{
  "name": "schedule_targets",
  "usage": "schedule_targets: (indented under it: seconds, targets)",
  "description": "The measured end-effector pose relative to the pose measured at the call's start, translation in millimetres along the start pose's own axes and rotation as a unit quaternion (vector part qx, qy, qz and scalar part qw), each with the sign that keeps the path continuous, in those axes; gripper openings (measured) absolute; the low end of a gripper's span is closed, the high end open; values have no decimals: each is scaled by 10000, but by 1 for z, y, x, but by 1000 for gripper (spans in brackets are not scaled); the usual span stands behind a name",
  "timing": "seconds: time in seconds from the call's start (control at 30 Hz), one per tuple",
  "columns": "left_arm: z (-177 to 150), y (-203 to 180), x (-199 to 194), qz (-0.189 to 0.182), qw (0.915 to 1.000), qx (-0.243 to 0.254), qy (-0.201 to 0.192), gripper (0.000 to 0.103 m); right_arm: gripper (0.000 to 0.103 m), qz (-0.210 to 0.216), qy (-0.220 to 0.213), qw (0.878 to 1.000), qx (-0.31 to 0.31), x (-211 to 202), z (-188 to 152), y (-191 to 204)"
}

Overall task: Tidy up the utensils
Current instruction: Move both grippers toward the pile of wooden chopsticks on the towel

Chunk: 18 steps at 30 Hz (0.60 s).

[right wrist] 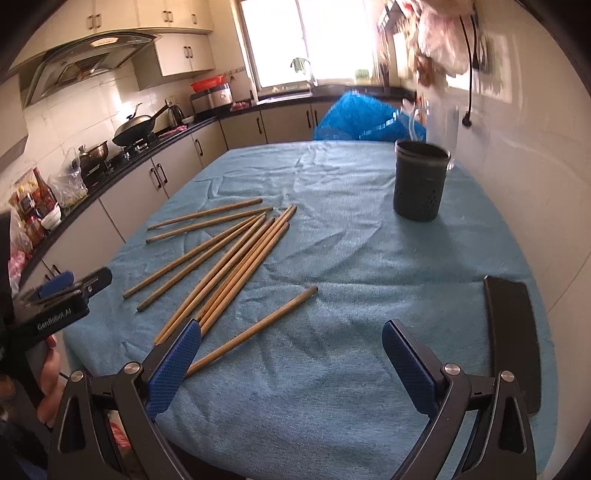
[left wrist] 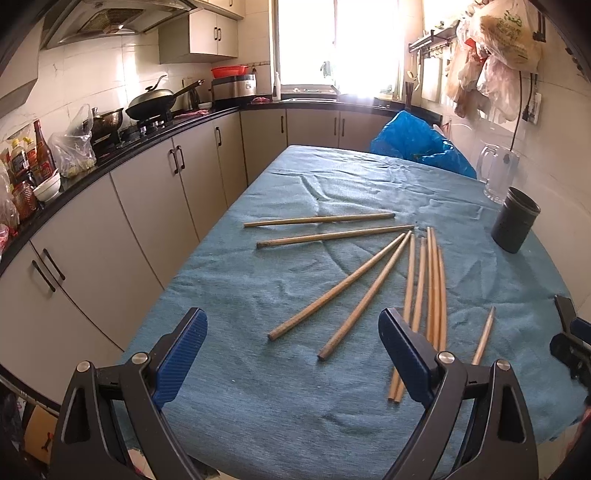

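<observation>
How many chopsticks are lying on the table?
10 chopsticks: two crosswise farthest, two slanted beside them, five bunched, one alone nearest. The bunch overlaps; one may be hidden.

The one legible text is "GenRobot.AI", in white letters on the black body of the left gripper [right wrist: 59, 291], seen at the left edge of the right wrist view. Print on the hanging plastic bag [left wrist: 506, 33] is too blurred to read.
</observation>
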<state>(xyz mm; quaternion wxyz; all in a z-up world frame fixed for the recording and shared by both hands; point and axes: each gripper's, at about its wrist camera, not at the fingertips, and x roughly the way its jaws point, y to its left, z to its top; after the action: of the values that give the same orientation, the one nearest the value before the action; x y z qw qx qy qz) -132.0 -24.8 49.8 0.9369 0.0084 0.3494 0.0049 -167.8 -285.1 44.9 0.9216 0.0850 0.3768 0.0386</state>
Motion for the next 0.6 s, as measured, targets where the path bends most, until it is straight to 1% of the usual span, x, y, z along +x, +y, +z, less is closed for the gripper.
schedule_targets:
  seconds: [0.03,0.1,0.17,0.2,0.23,0.27,0.3,0.37,0.47,0.5,0.6]
  targets:
    - [0,2,2,32,10000,1,11,93,100,95,130,9998,128,4,4,-3]
    - [1,6,5,81,10000,-30,29,93,95,312,424,9979,385,13,11,-9]
    - [1,10,7,82,9999,-69,44,93,84,544,767,9930,719,26,18,-17]
    - [1,11,9,83,9999,-71,48,93,78,652,1033,9877,974,36,23,-23]
    - [1,12,9,88,9999,-76,44,93,63,728,1167,9832,1200,44,24,-29]
    - [0,13,10,89,9999,-78,42,93,58,765,1341,9778,1416,54,27,-34]
    - [0,13,11,87,9999,-72,45,93,57,757,1510,9738,1522,62,29,-36]
    - [-1,15,13,89,9999,-59,47,93,48,839,1768,9631,1847,81,32,-43]
    - [-1,19,16,87,9999,-72,66,93,43,603,1965,9612,1838,99,36,-40]
    - [-1,21,17,86,9999,-84,66,93,43,596,2030,9590,1886,105,37,-39]
    - [1,27,21,80,9998,-118,101,93,43,333,2175,9605,1706,116,44,-30]
